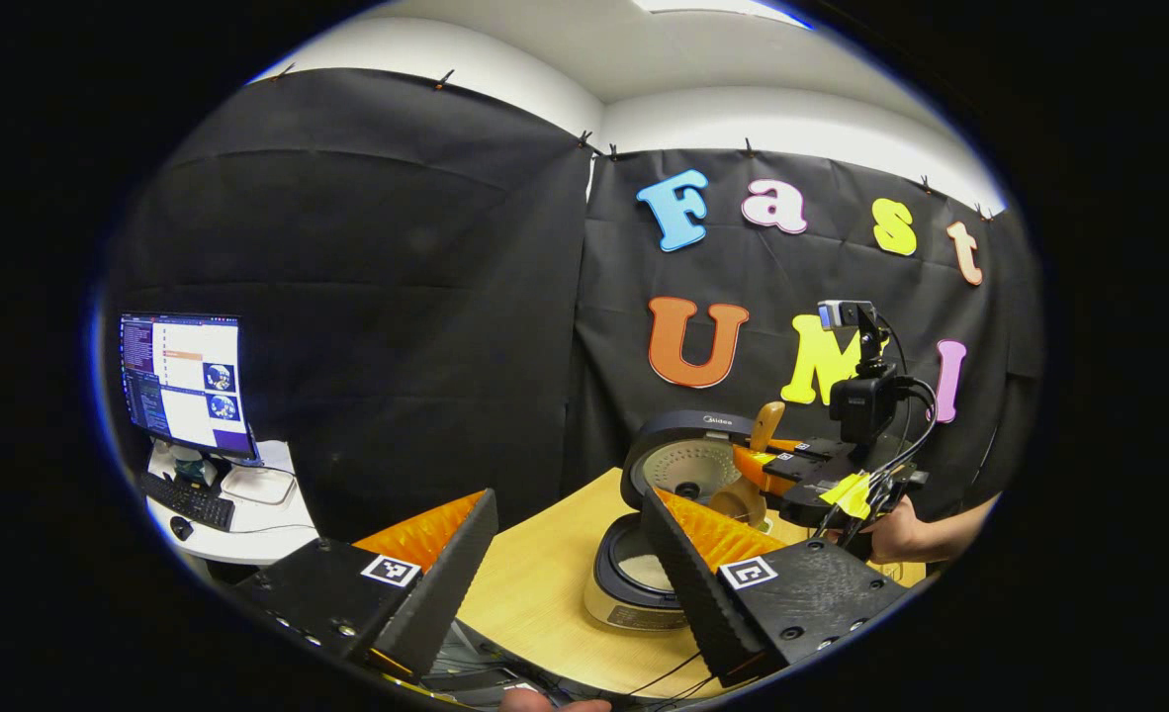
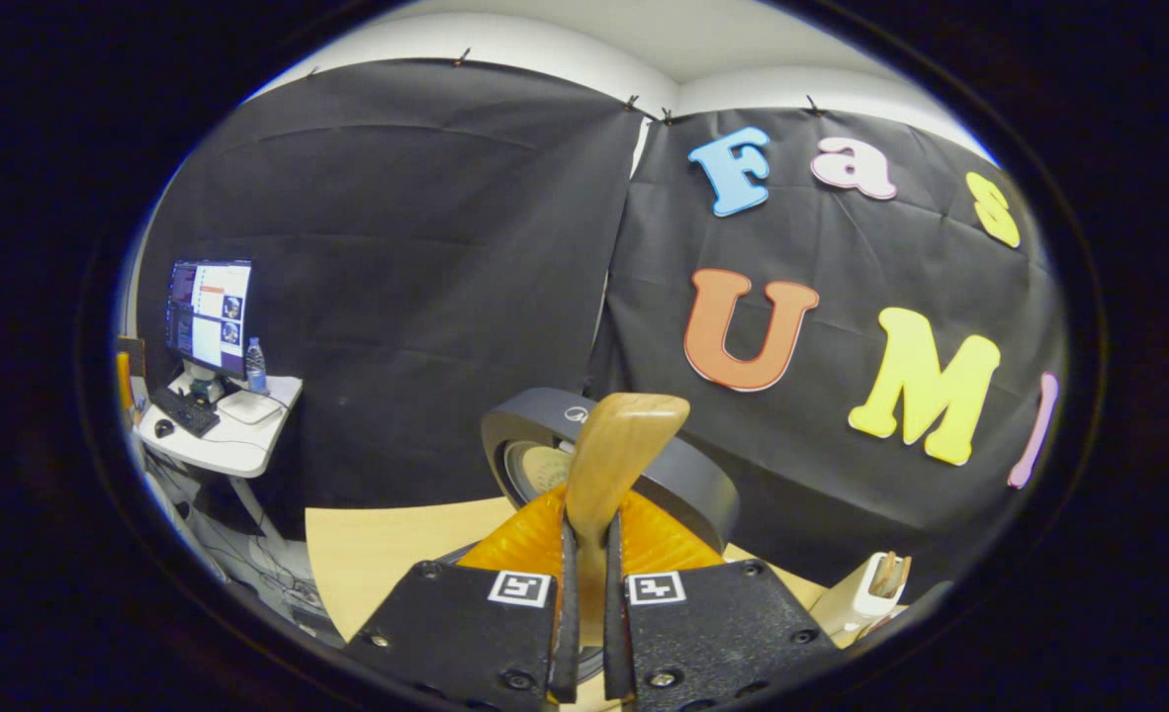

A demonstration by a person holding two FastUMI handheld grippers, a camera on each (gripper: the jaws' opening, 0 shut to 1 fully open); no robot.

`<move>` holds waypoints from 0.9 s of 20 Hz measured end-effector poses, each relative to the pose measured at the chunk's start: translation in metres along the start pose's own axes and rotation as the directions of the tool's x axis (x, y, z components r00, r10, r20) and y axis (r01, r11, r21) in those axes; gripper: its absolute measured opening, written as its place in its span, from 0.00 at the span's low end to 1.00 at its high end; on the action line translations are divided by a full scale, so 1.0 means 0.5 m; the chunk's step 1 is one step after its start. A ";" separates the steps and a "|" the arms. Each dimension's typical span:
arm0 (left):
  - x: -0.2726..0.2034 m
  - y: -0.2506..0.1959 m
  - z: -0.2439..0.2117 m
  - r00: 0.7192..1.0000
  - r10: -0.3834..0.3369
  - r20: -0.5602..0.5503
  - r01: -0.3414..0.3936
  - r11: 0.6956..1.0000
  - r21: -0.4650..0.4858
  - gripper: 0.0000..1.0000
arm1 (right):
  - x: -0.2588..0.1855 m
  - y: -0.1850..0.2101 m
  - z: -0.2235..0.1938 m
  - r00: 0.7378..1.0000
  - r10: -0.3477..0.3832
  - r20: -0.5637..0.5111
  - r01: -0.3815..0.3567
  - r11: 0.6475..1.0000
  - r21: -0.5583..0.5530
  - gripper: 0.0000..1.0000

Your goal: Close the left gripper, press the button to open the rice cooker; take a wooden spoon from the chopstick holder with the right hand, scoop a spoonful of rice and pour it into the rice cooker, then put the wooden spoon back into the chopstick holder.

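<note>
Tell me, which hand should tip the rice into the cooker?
The right. Its gripper is shut on the spoon and sits over the open cooker. The left gripper is open, holds nothing and hangs back.

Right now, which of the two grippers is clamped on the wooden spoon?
The right gripper: its fingers press on the wooden spoon handle, over the open rice cooker. The left gripper stands wide open, holding nothing.

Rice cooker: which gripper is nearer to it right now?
Right. The right gripper, clamped on the wooden spoon, is over the open rice cooker; the left gripper sits open, back from it.
</note>
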State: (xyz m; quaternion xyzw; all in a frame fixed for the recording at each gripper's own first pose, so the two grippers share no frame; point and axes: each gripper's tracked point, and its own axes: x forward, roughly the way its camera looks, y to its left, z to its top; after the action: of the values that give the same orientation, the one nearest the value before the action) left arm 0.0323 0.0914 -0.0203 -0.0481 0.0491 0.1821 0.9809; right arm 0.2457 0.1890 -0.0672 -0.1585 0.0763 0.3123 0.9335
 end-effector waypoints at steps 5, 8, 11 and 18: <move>0.003 -0.009 0.000 1.000 -0.023 -0.003 0.023 1.000 0.003 0.95 | -0.040 -0.040 -0.005 1.000 -0.010 -0.014 0.012 0.991 0.136 0.16; 0.019 -0.034 -0.002 0.998 -0.070 -0.003 0.070 0.997 0.017 0.95 | -0.087 -0.089 -0.002 0.999 -0.041 -0.002 0.041 0.982 0.184 0.15; 0.044 -0.103 0.004 0.990 -0.143 0.000 0.143 0.989 0.031 0.95 | -0.147 -0.163 -0.010 0.994 -0.107 0.002 0.104 0.968 0.227 0.15; 0.086 -0.277 0.007 0.933 -0.359 -0.003 0.359 0.933 0.021 0.95 | -0.332 -0.388 -0.115 0.928 -0.362 -0.090 0.372 0.874 0.314 0.15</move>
State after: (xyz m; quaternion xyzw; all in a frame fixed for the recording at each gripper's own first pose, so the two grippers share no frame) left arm 0.1226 -0.0216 -0.0113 -0.0457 0.0410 -0.0007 0.9981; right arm 0.2294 -0.0698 -0.0329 -0.0184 0.1087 0.1103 0.9878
